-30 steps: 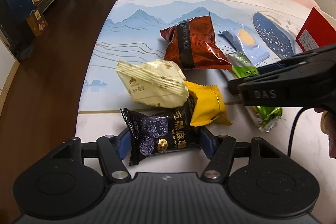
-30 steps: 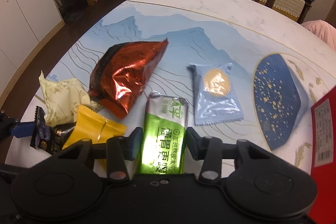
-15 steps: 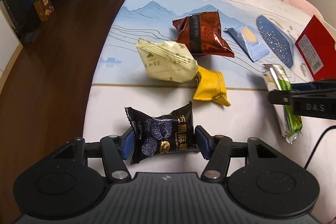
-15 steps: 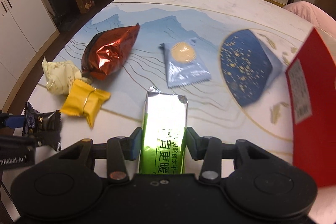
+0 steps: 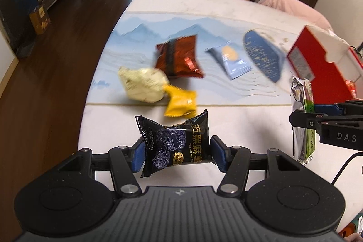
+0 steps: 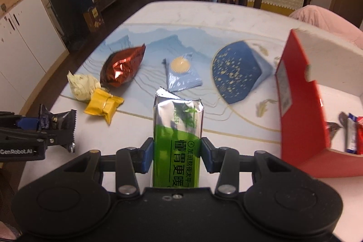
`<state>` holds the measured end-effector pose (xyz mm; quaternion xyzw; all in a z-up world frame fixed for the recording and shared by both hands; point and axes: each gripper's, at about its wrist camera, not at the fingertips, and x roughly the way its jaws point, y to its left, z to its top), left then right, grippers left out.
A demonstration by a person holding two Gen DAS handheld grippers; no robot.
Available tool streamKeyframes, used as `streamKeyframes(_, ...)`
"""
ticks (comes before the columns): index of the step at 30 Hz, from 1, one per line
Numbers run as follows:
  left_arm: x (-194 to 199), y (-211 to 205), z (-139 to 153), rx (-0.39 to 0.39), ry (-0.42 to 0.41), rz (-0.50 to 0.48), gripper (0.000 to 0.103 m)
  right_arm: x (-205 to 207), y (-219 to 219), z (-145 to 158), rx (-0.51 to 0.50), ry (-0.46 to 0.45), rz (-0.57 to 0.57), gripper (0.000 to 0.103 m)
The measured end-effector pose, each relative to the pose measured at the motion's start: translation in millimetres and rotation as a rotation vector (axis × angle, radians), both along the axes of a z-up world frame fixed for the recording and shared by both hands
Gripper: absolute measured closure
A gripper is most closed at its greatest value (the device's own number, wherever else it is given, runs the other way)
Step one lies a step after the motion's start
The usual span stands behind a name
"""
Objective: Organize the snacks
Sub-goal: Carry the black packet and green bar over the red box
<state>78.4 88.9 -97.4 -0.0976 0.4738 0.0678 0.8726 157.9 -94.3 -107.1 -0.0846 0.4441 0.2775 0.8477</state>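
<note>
Left wrist view first: our left gripper [image 5: 177, 152] pinches the black snack packet [image 5: 175, 143] above the table [image 5: 238, 128]. Right wrist view: our right gripper [image 6: 175, 154] clamps the green packet [image 6: 177, 144] beside the red box [image 6: 301, 110].

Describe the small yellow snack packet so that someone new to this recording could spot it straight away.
On the white table with the blue mountain print, look toward the left edge, where a cream packet lies beside a shiny red-brown bag. The yellow packet touches the cream one on the near side. It is the only bright yellow wrapper, small and squarish with crimped ends.
</note>
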Motion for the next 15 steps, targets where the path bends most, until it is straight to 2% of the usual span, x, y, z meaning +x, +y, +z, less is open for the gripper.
streamKeyframes(6, 8, -32, 25, 0.020, -0.044, -0.066, 0.044, -2, -29, 25, 0.015, -0.037, -0.019, 0.061)
streamKeyframes(15, 34, -90, 58, 0.044, -0.107, -0.166, 0.044, 16, -83, 51, 0.018, -0.071, -0.084, 0.061)
